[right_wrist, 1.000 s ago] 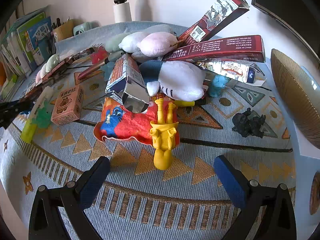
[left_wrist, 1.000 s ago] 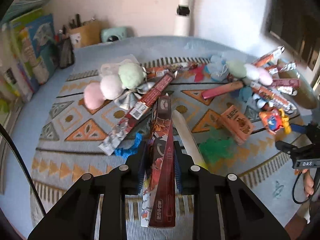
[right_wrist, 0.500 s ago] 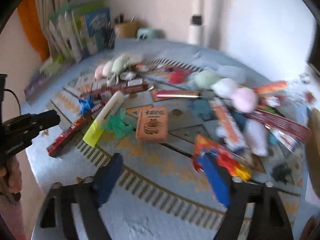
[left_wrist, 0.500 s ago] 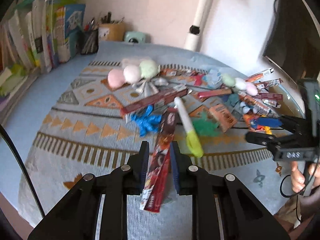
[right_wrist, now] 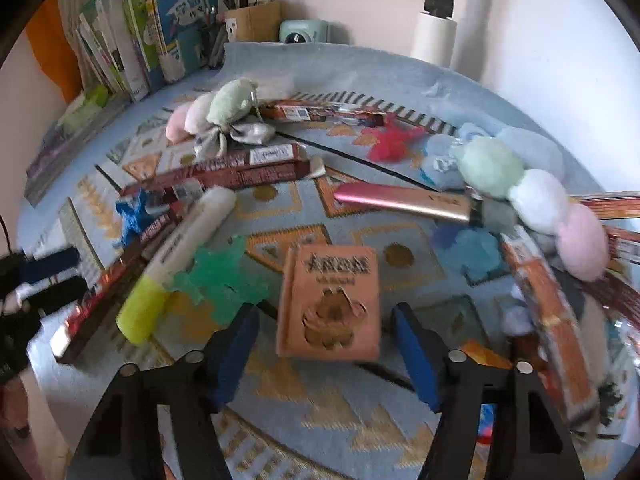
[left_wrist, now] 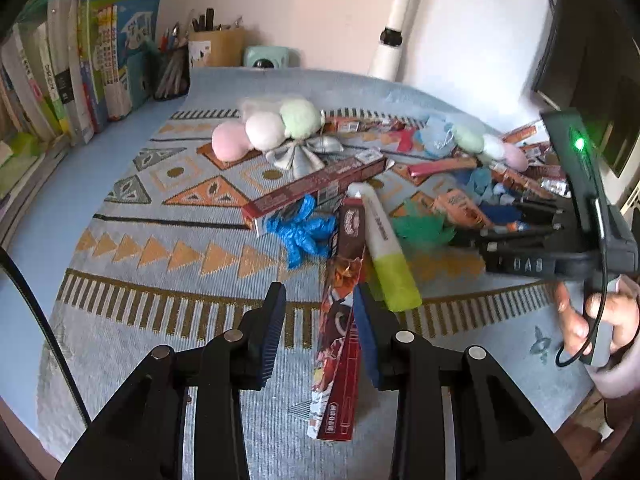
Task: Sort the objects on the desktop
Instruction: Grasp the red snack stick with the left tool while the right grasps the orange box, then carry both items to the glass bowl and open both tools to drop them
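1. Desktop objects lie scattered over a patterned cloth (left_wrist: pixel 168 264) on the desk: boxes, plush strings, rubbery toys, a marker.
2. Long red box (left_wrist: pixel 340 320) lies flat on the cloth near the front edge, running between the fingers of the left gripper (left_wrist: pixel 318 310); it sits against the right pad and clear of the left one.
3. Left gripper jaws are opening; pads are parted and do not pinch the box.
4. White-and-yellow marker (left_wrist: pixel 386 248) lies just right of the red box, yellow cap toward the camera.
5. Blue rubbery toy (left_wrist: pixel 306 232) sits just left of the box's far end, beside a second long red box (left_wrist: pixel 316 188) lying crosswise.
6. Green rubbery toy (right_wrist: pixel 222 276) lies beside the marker, touching its yellow end in the right wrist view.
7. Small orange box (right_wrist: pixel 330 300) with a cartoon animal on it lies flat on the cloth, just ahead of the right gripper (right_wrist: pixel 324 320) and lined up with the gap between its blue pads.
8. Right gripper jaws are closing; pads stand clear of the orange box on both sides, nothing pressed.
9. Pink, white and green plush string (left_wrist: pixel 268 130) lies at the far left of the pile; a second plush string (right_wrist: pixel 528 192) lies at the right.
10. Pink-and-gold stick (right_wrist: pixel 404 200) lies beyond the orange box.
11. Books (left_wrist: pixel 80 64) and a pen holder (left_wrist: pixel 216 46) stand at the back left.
12. A hand (left_wrist: pixel 600 320) holds the right gripper's handle at the right edge of the left wrist view.
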Motion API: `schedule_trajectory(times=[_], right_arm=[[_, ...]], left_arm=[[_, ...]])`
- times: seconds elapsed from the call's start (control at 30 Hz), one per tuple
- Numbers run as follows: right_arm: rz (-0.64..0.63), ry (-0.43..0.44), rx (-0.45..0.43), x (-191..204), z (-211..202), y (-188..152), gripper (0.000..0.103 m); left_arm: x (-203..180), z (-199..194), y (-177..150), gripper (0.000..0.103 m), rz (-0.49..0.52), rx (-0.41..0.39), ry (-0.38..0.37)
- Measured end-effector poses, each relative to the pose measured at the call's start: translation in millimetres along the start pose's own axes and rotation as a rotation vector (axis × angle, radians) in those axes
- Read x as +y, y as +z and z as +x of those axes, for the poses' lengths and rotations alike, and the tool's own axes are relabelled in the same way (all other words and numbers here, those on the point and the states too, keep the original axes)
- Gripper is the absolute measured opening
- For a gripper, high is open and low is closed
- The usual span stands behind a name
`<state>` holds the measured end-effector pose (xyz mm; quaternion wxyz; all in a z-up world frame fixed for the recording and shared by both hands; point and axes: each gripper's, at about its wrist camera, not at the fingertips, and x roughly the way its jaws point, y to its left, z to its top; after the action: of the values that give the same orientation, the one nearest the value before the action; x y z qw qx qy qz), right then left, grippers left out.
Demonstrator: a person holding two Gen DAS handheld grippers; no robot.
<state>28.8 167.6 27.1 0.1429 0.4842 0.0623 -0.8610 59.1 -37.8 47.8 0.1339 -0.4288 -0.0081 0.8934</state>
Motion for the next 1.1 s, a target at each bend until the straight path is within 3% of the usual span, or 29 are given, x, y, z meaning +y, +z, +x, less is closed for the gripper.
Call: schedule_trajectory(times=[0.07, 0.23, 0.33, 0.47, 0.53, 0.57, 0.7, 0.9, 0.97, 1.1], right_arm=[[-0.003, -0.036, -0.02, -1.2, 0.4, 2.3, 0.04], [0.033, 0.026, -0.017, -9.2, -8.5, -5.6, 0.04], [0.052, 0.055, -0.016, -14.7, -16.8, -16.5, 0.04], [0.066, 0.086, -0.03, -21.5, -31.1, -32.4, 0.04], [0.078, 0.101, -0.037, -25.2, -37.1, -37.9, 0.04], [0.089, 0.125, -0.046, -28.1, -42.6, -41.6, 0.04], [0.122, 0.244, -0.094, -35.2, -64.5, -49.7, 0.04], [0.191, 0.398, -0.204, -53.7, -107.6, -54.3, 0.04], [0.215, 0.408, -0.26, -67.4, -126.4, -55.9, 0.04], [0.279, 0.325, -0.38, -109.3, -171.5, -62.7, 0.04]], left_arm=[[-1.3, 5.3, 1.8, 0.034, 0.019, 0.024, 0.002], [-11.8, 17.0, 7.8, 0.036, 0.074, 0.074, -0.026], [-25.9, 28.7, 8.4, 0.036, 0.12, 0.128, -0.008], [-37.5, 29.0, 5.1, 0.035, 0.15, 0.128, 0.059], [-34.3, 26.5, 5.4, 0.017, 0.103, 0.139, 0.056], [-31.0, 23.7, 5.9, 0.016, 0.063, 0.149, 0.045], [-31.5, 2.7, 7.6, 0.014, -0.016, 0.091, -0.004], [-74.0, -44.9, 32.2, 0.014, 0.034, -0.03, -0.073], [-101.7, -57.7, 50.4, 0.014, 0.086, -0.074, -0.1], [-154.9, -66.8, 85.3, 0.014, 0.169, -0.142, -0.169]])
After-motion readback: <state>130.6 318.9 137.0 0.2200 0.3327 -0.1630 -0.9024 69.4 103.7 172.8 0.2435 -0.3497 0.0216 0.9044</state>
